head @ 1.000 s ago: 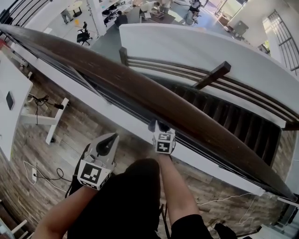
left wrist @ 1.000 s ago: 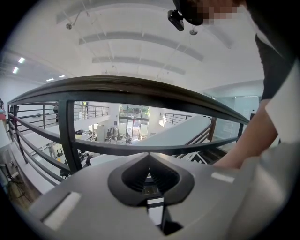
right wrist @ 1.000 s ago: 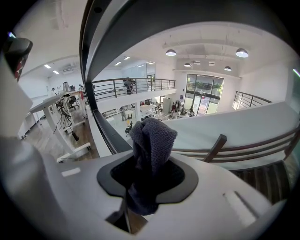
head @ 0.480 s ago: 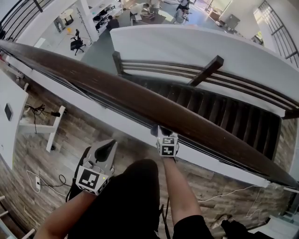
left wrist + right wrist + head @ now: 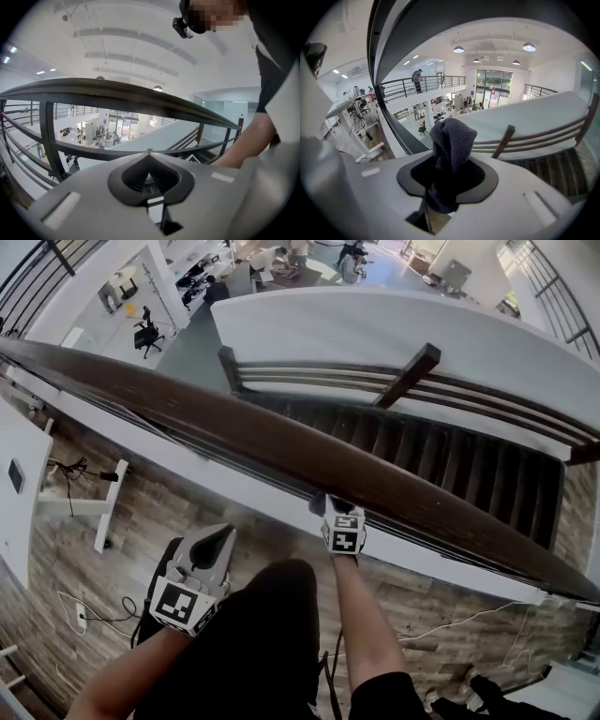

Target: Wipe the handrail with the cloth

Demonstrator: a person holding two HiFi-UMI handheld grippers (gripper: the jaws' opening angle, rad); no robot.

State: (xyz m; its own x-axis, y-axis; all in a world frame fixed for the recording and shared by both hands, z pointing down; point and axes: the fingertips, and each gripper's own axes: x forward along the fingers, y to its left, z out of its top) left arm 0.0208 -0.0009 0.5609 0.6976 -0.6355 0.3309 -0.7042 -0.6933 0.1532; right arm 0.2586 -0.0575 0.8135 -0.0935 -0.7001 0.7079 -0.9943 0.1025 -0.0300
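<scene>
The right gripper [image 5: 325, 502], clamped on a bunched grey cloth [image 5: 451, 140] at the near edge of the dark handrail [image 5: 234, 432], could skid off that rounded rail, while the left gripper [image 5: 217, 538] hangs closed and empty

A: What is the handrail [image 5: 281, 451] made of?
B: Dark wood, smooth, with a faint sheen.
A: And the cloth [image 5: 451, 138]?
B: Grey, a nubby knit, matt. The right gripper [image 5: 323, 505] has a shell of smooth, matt grey plastic. The floor [image 5: 141, 531] looks like grainy wood planks.
</scene>
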